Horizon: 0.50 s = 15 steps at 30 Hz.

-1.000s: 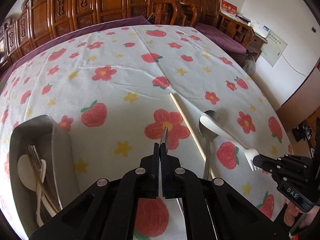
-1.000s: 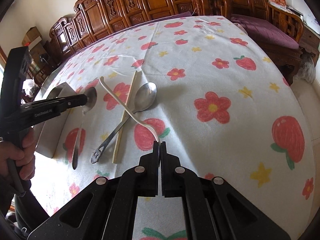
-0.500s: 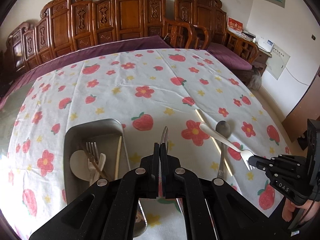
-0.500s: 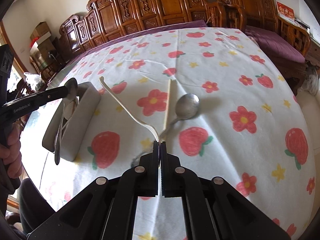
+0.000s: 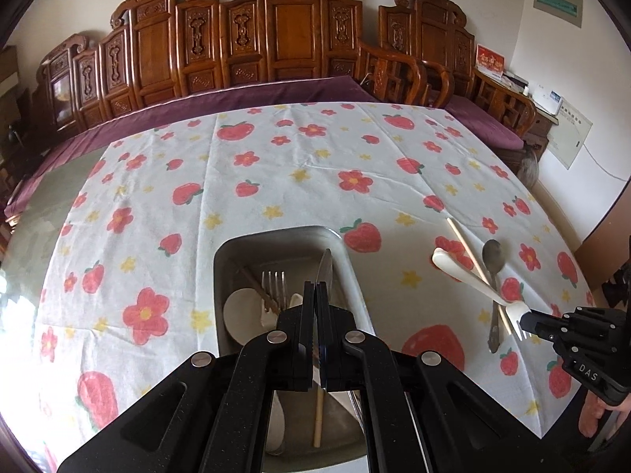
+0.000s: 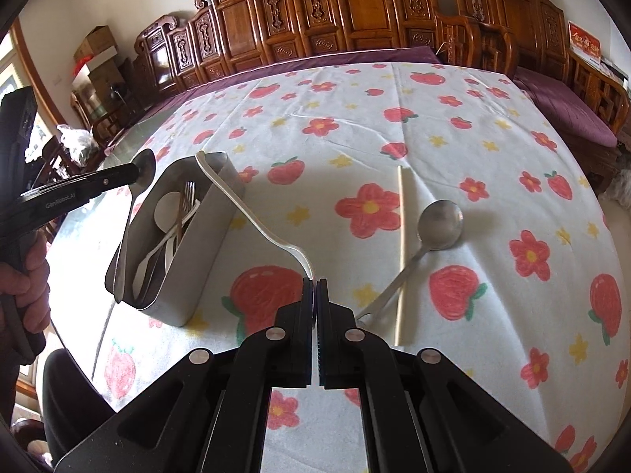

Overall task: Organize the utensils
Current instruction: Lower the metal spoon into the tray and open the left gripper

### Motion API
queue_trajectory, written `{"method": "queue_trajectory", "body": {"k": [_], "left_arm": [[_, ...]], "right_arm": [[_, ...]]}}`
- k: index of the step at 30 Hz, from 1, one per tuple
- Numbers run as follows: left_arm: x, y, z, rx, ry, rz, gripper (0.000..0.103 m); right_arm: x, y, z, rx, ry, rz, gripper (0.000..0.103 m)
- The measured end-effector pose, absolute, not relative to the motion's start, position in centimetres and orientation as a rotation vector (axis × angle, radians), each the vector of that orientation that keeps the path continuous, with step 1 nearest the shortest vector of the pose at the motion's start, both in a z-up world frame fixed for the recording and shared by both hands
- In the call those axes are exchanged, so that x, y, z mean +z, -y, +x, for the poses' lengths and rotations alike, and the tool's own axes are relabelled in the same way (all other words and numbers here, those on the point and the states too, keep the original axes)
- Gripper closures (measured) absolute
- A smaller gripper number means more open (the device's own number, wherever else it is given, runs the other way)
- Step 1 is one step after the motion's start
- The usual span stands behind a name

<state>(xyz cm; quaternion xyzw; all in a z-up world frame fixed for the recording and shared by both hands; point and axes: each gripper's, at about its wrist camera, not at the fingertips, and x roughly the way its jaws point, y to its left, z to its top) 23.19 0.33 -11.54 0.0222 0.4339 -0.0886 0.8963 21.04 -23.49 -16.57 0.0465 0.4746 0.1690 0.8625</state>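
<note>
left gripper (image 5: 316, 283) clamped on a metal spoon (image 6: 144, 165), edge-on at 12, hanging over the steel tray (image 5: 276, 236). right gripper (image 6: 315, 280) pinching a white plastic fork (image 6: 244, 205) by its tines, handle running to 11 above the tray's near wall. on the cloth (image 6: 355, 118) at 1–2: chopstick (image 6: 401, 252), second spoon (image 6: 437, 220), crossing.

White tablecloth (image 5: 276, 165) w/ red flowers, strawberries, yellow stars, silver tray (image 5: 276, 236), cream fork (image 6: 252, 213)
</note>
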Motion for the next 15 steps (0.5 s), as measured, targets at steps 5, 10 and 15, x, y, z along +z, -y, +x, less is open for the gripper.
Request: {"method": "queue_trajectory", "body": {"k": [5, 10, 15], "left_arm": [[-13.4, -1.8, 24.2, -0.159, -0.928, 0.058, 0.103], [-15.1, -2.7, 25.2, -0.138, -0.956, 0.065, 0.103], [-16.6, -2.8, 26.0, -0.124, -0.998, 0.072, 0.102]], "right_arm": [[-16.9, 22.2, 20.9, 0.365, -1.009, 0.092, 0.101], [-17.3, 21.4, 20.8, 0.374, -1.022, 0.086, 0.101], [-17.3, 20.9, 21.1, 0.379, -1.026, 0.085, 0.101]]}}
